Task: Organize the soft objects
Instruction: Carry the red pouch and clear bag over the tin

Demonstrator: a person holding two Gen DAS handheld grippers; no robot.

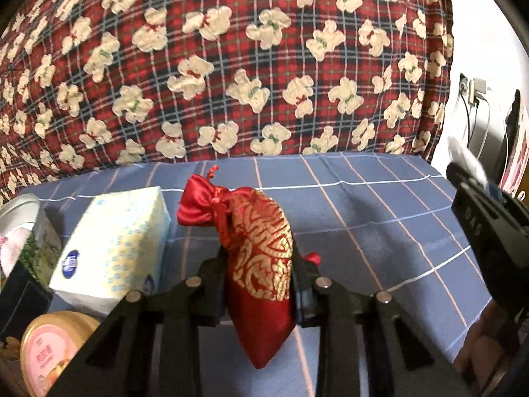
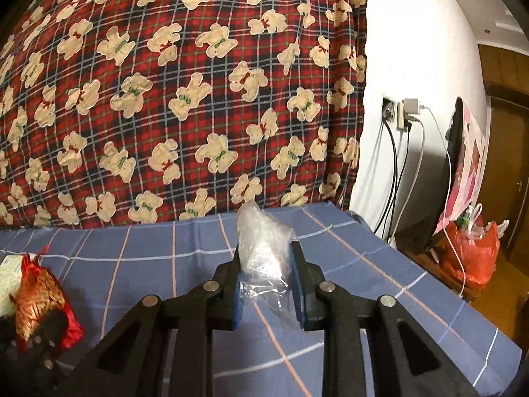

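**Two soft items held at once above the blue checked sheet**

Two grips are shown, one per view. In the left wrist view, a red drawstring pouch (image 1: 258,258) with gold brocade is seen clamped in the left gripper (image 1: 259,264). The jaws are closed to the width of the pouch, pressed against its two flanks at about mid-length. The pouch's long axis is laid roughly along the fingers: the tied, gathered neck is pointed away and a little left, while the rounded bottom is hung down toward the camera. A tissue pack (image 1: 115,244) is seen just to the left of the pouch on the bed sheet (image 1: 380,218), with a metal tin (image 1: 20,221) and a pink-lidded jar (image 1: 49,350) farther left. The left arm is judged the nearer to that cluster, so any setting-down there would be made leftward.

In the right wrist view, a crumpled clear plastic bag (image 2: 264,254) is seen pinched in the right gripper (image 2: 266,258). The jaws are left partly open, at a moderate gap filled by the bag, whose bunched top is raised above the fingertips. The pouch and the left gripper are glimpsed at the far left edge, well apart. A teddy-bear plaid quilt (image 2: 165,99) is seen behind.
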